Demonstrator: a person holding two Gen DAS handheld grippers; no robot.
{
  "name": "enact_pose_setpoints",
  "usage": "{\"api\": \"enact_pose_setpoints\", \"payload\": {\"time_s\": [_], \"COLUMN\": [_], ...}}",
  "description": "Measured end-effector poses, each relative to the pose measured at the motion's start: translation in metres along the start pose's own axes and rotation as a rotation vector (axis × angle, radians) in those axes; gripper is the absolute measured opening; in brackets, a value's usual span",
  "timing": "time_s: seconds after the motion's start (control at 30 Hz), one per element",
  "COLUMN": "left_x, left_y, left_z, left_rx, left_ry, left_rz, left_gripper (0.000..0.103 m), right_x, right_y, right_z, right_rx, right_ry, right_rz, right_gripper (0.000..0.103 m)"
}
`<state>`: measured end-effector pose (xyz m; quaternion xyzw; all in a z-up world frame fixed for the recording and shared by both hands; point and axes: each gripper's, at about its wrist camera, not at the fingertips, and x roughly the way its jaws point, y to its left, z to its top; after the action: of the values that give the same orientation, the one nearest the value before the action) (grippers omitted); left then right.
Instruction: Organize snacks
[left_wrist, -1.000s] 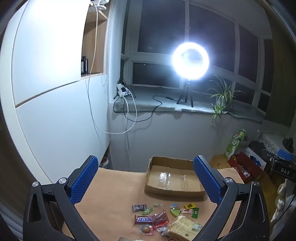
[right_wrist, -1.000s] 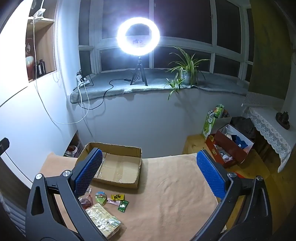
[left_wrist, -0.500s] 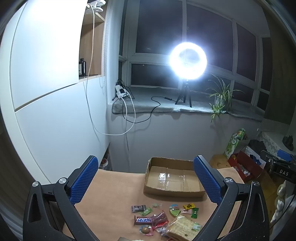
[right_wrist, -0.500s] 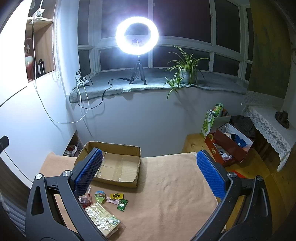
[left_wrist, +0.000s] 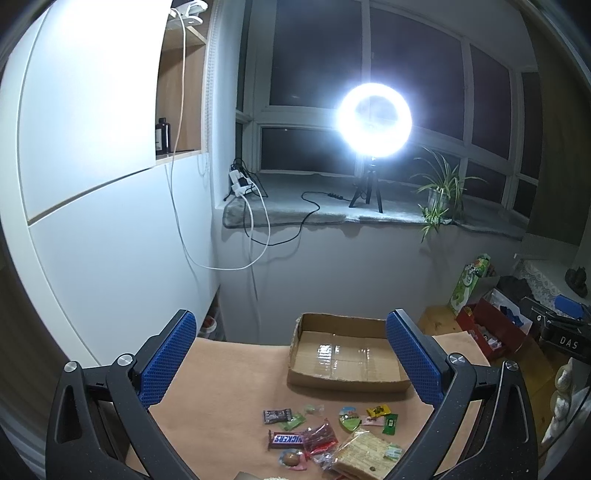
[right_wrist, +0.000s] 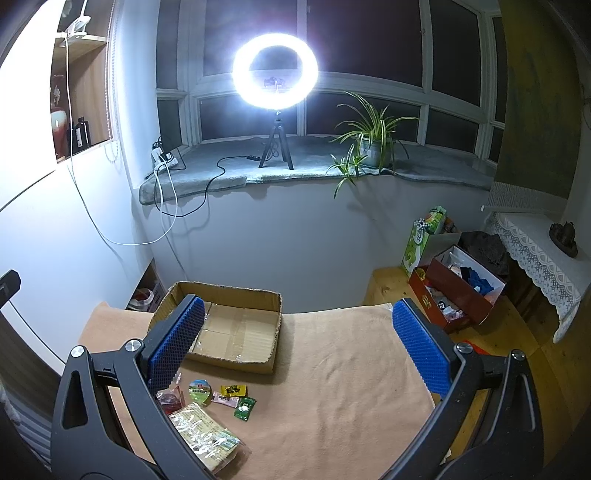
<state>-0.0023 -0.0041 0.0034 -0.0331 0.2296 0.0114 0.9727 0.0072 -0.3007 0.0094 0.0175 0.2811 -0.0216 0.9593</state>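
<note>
- A shallow cardboard box sits empty at the far side of the tan-covered worktop, with the snacks in a loose cluster just in front of its near wall.
- Left gripper and right gripper both hang above the worktop, fingers spread wide and holding nothing.
- Nearest the box: a round green-lidded cup, a yellow sachet and a green sachet.
- Farther from the box: a Snickers bar, a dark small bar, a red-wrapped sweet and a large cracker pack.
- Nothing appears sorted yet; the step in hand looks like choosing a first item.
- A sound start would be an item at the cluster's edge, such as the green sachet, where the fingers can close without nudging neighbours.
- Flat wrappers likely need a low, steep approach, pinching across the short side.
- The cracker pack, bulky and slick in its film, probably wants a grip across its width.
- Placing items toward the box's far wall first would leave room.
</note>
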Motion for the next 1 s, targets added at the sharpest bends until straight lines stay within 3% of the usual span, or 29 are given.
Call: {"api": "enact_pose_setpoints", "payload": {"time_s": [1.0], "left_x": [0.0029], "left_y": [-0.0079], "left_z": [0.0058], "left_rx": [0.017], "left_ry": [-0.007], "left_rz": [-0.021], "left_gripper": [0.102], "right_x": [0.0046], "right_y": [-0.0016], "right_z": [-0.0046], "right_rx": [0.007], "right_ry": [0.008], "right_rz": [-0.004], "right_gripper": [0.103]}}
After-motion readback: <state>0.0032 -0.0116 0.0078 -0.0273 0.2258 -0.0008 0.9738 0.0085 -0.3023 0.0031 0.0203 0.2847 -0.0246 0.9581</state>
